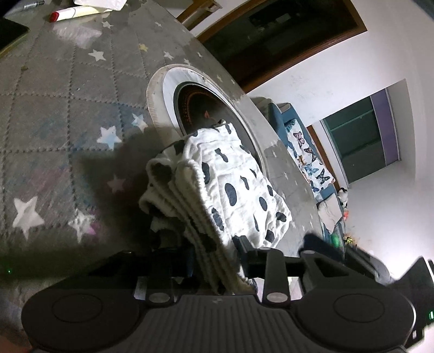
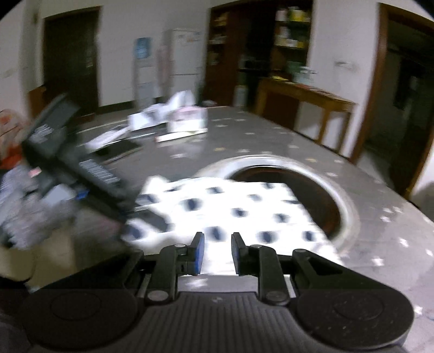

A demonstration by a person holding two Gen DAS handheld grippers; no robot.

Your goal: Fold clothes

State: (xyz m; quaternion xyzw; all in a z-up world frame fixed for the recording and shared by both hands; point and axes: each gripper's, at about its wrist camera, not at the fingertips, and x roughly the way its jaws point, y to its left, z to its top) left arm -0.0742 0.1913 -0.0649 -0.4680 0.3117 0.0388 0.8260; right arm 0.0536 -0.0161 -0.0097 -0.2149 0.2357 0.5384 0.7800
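Note:
A white garment with dark blue spots (image 1: 225,187) is folded into several layers. My left gripper (image 1: 214,249) is shut on its stacked edge and holds it over the grey star-patterned table (image 1: 54,114). In the right wrist view the same garment (image 2: 230,211) lies flat, blurred, partly over a round inset cooktop (image 2: 312,195). My right gripper (image 2: 217,244) is open and empty, just short of the garment's near edge. The left gripper (image 2: 81,173) shows there at the garment's left side.
The round cooktop with a pale rim (image 1: 206,108) sits in the table behind the garment. Papers and boxes (image 2: 179,119) lie at the table's far end. A red-capped tube (image 1: 70,12) lies far left. A wooden side table (image 2: 303,100) stands beyond.

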